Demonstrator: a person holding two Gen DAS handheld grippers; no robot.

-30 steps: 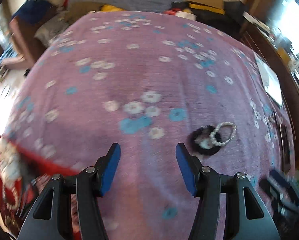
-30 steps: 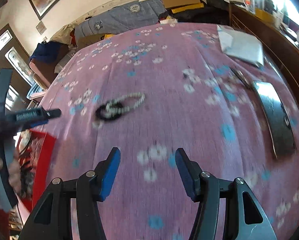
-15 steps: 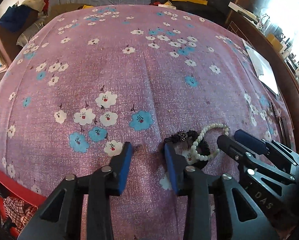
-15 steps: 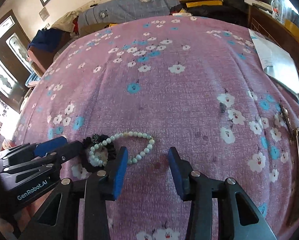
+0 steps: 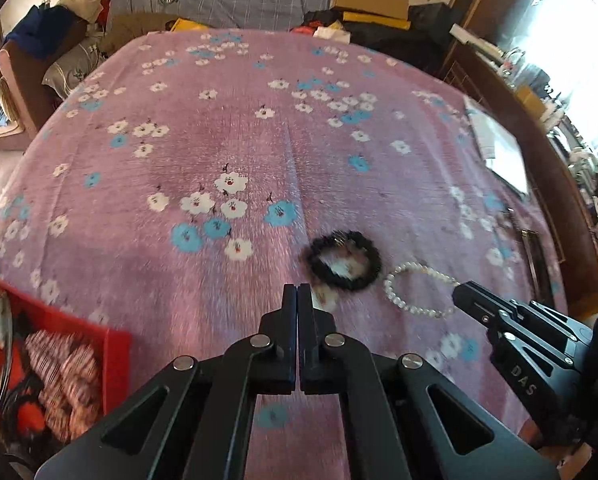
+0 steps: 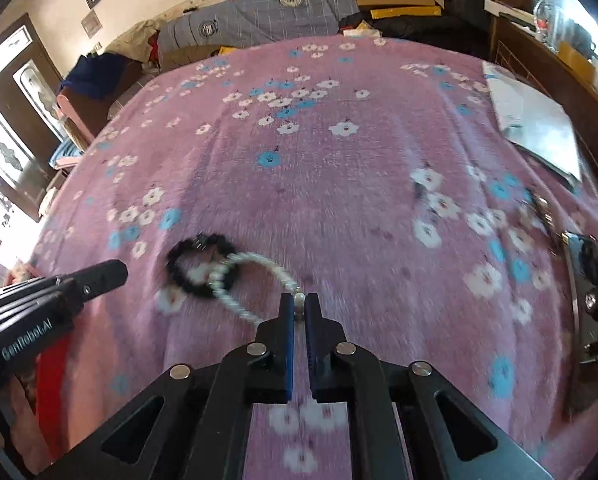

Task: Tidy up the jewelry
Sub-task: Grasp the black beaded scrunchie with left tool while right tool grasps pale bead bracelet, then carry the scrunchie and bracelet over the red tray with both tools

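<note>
A white pearl bracelet (image 6: 255,276) and a black bead bracelet (image 6: 197,264) lie on the pink flowered bedspread (image 6: 339,160). My right gripper (image 6: 298,305) is shut on the near end of the pearl bracelet. In the left wrist view the pearl bracelet (image 5: 413,290) lies right of the black bracelet (image 5: 345,260), and my right gripper (image 5: 465,294) touches its right end. My left gripper (image 5: 297,294) is shut and empty, just left of the black bracelet. It also shows in the right wrist view (image 6: 107,274).
A red box (image 5: 59,344) with several jewelry pieces sits at the bed's front left. A white booklet (image 6: 539,128) lies at the far right. A dark phone-like slab (image 6: 587,300) and a small trinket (image 6: 539,208) lie at the right edge.
Both grippers have closed. The right one has taken hold of the pearl bracelet and pulled it partly off the black bracelet. The left one closed on nothing and drew back a little.
</note>
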